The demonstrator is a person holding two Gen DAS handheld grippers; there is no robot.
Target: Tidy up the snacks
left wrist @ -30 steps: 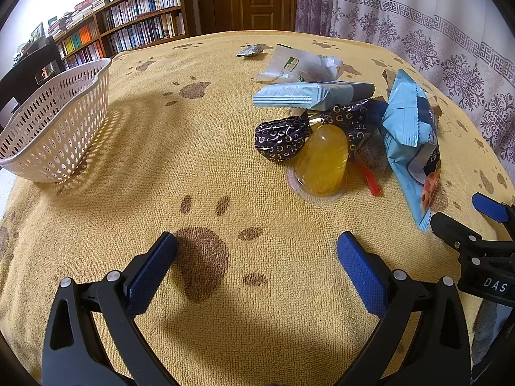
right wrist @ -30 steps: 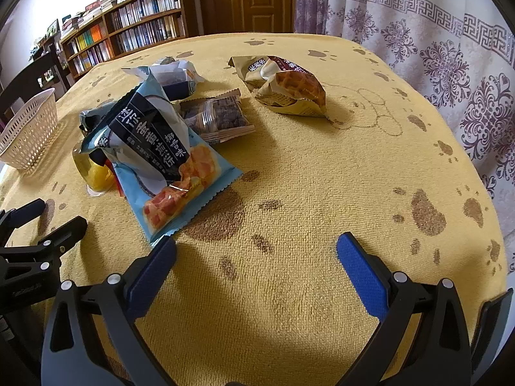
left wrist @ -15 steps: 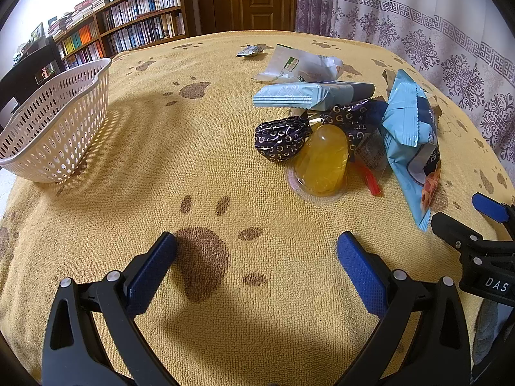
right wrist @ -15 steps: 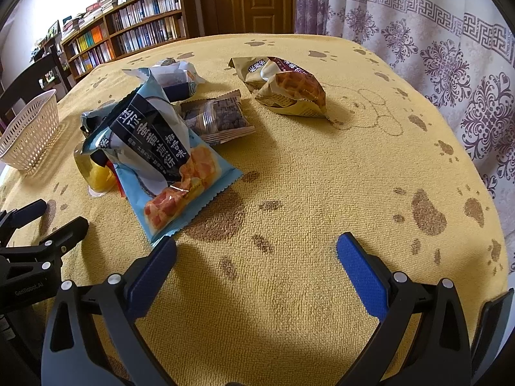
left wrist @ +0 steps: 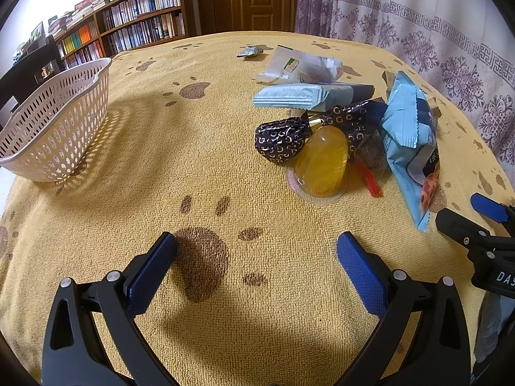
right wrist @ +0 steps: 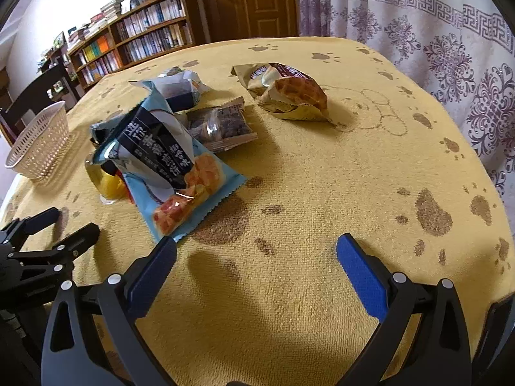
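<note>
So both my claws are just hanging low over the table, each one spread wide with nothing between the blue textured pads. Left gripper (left wrist: 256,251) sits over a big brown paw print on the yellow tablecloth (left wrist: 180,148), which is a nubby, towel-like fabric with paw prints woven all over it. Right gripper (right wrist: 256,251) is over a bare stretch of the same cloth, tilted slightly down and forward, and its fingers poke into the left camera's right edge.

Closest snack to my right claw is the light blue snack bag (right wrist: 173,173), crinkly plastic with a zigzag edge, dark label and orange food pictured on it; its lower corner lies just beside my left pad in that view. Tucked against it on the left side is a jelly cup (left wrist: 322,160), smooth, clear and amber yellow, dome shaped, lying on its rim. Touching that is a dark foil candy (left wrist: 283,140) with little gold rings printed on it, twisted at the end. Behind those, a flat pale blue pack (left wrist: 309,96) lies across the pile, then a clear crumpled wrapper (left wrist: 299,66).

Farther right, apart from the pile, a tan waffle bag (right wrist: 289,91) lies puffed up.

Off to the far left stands the white basket (left wrist: 61,122), perforated plastic; I can't see anything inside from here.
</note>
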